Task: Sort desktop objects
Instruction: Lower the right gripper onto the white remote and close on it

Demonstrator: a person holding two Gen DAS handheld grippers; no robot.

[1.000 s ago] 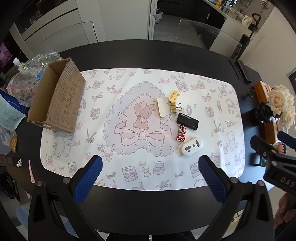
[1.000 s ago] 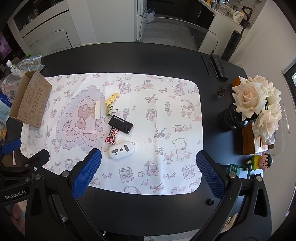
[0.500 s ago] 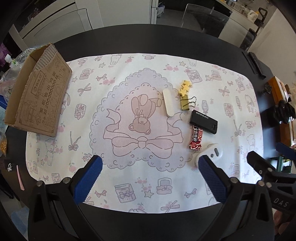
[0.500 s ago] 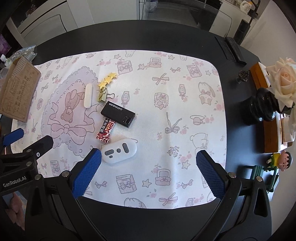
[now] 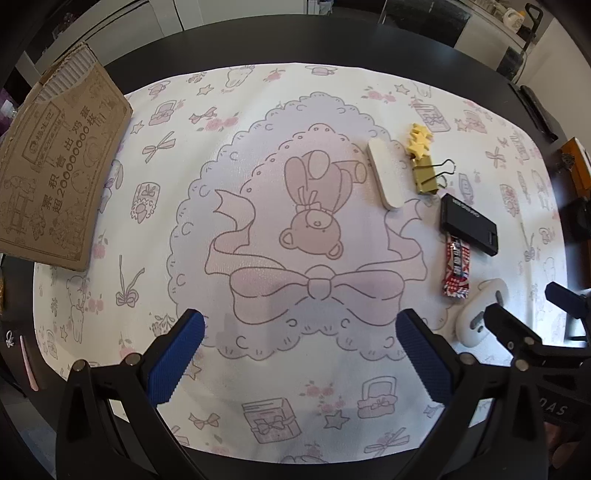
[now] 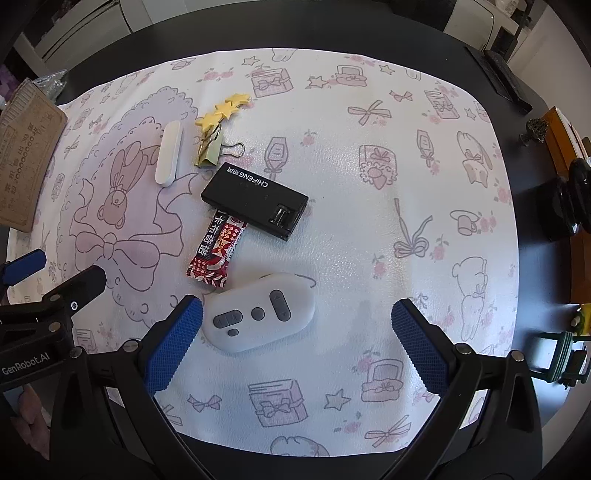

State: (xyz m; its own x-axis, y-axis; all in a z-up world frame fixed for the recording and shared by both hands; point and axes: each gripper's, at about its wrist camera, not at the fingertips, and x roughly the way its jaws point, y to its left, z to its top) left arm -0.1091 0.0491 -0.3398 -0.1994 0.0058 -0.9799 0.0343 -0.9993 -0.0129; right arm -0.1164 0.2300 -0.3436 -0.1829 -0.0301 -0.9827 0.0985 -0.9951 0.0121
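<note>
On a white printed mat lie a white remote, a red snack bar, a black box, a gold binder clip, a yellow star clip and a white eraser-like bar. My right gripper is open and low over the mat, the remote just inside its left finger. My left gripper is open and empty over the mat's bow print; the same objects lie to its right, such as the black box and remote.
A cardboard box lies on its side at the mat's left edge. On the black table at the right stand a dark vase, a wooden box and a small green figure.
Both grippers have moved forward and down toward the mat. The remote now sits next to the right gripper's left finger. Both jaws stay open.
</note>
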